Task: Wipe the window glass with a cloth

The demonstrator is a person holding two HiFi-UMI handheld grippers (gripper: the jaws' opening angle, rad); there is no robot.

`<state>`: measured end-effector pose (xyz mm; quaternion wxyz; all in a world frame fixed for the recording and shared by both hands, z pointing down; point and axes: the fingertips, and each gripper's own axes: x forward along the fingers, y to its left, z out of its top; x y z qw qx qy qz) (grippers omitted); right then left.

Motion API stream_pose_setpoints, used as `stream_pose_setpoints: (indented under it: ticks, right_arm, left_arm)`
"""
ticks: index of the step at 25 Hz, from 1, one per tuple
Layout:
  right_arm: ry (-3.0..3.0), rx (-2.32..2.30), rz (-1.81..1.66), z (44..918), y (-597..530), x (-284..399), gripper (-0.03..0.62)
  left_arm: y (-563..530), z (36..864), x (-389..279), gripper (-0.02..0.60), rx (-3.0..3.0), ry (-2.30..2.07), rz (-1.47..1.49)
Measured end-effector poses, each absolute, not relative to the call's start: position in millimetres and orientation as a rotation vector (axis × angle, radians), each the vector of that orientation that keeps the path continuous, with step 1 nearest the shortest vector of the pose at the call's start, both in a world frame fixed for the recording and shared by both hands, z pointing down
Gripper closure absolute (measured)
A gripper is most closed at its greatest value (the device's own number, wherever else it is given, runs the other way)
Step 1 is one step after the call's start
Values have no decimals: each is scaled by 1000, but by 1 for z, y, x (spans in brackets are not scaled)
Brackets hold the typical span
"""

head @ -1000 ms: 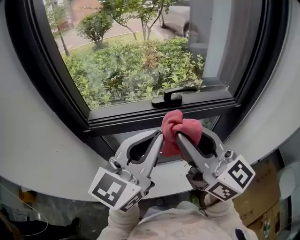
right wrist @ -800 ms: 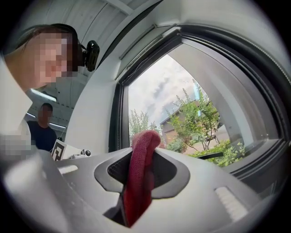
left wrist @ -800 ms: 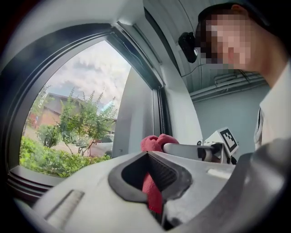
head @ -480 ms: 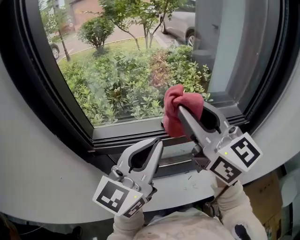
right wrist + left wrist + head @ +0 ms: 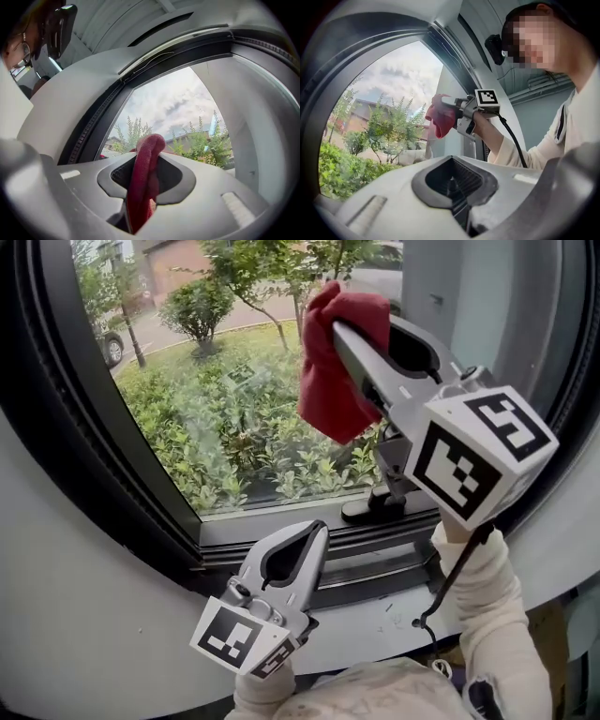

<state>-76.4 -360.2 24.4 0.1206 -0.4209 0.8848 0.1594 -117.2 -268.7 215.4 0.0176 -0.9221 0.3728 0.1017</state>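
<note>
A red cloth (image 5: pixel 336 367) hangs bunched from my right gripper (image 5: pixel 339 329), which is shut on it and raised high in front of the window glass (image 5: pixel 234 399). In the right gripper view the red cloth (image 5: pixel 143 183) fills the slot between the jaws. In the left gripper view the cloth (image 5: pixel 439 119) and right gripper (image 5: pixel 454 108) show up against the pane. My left gripper (image 5: pixel 317 531) is low by the window's bottom frame (image 5: pixel 281 526), shut and holding nothing. I cannot tell whether the cloth touches the glass.
A black window handle (image 5: pixel 380 502) stands on the bottom frame under my right gripper. Dark frame (image 5: pixel 84 427) curves round the pane's left side. Bushes, trees and a road lie outside. A grey sill (image 5: pixel 375 615) runs below the frame.
My right gripper has lifted the red cloth from the bottom frame up to the upper part of the pane. The left gripper has stayed low near the frame.
</note>
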Motion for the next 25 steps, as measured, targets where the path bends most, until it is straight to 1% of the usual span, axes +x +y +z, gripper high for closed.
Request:
stream_pose_setpoints:
  ticks: [8,11,17,25]
  right_arm:
    - [2596,-1235,524,40,-361,-73,473]
    - [2596,-1247,538,38,-363,-59,473]
    - [2534,-1315,521,39,-373,5,471]
    - [2450,-1422,503,41,-382,111,471]
  left_arm:
    - [-278,218,-108,581,-2868,1159,311]
    - [-280,216,-97,581,-2874,1137,318]
    - [-288,213,-64,581,-2876,1100,328]
    - [-299,204,3,581,-2872,1058,310]
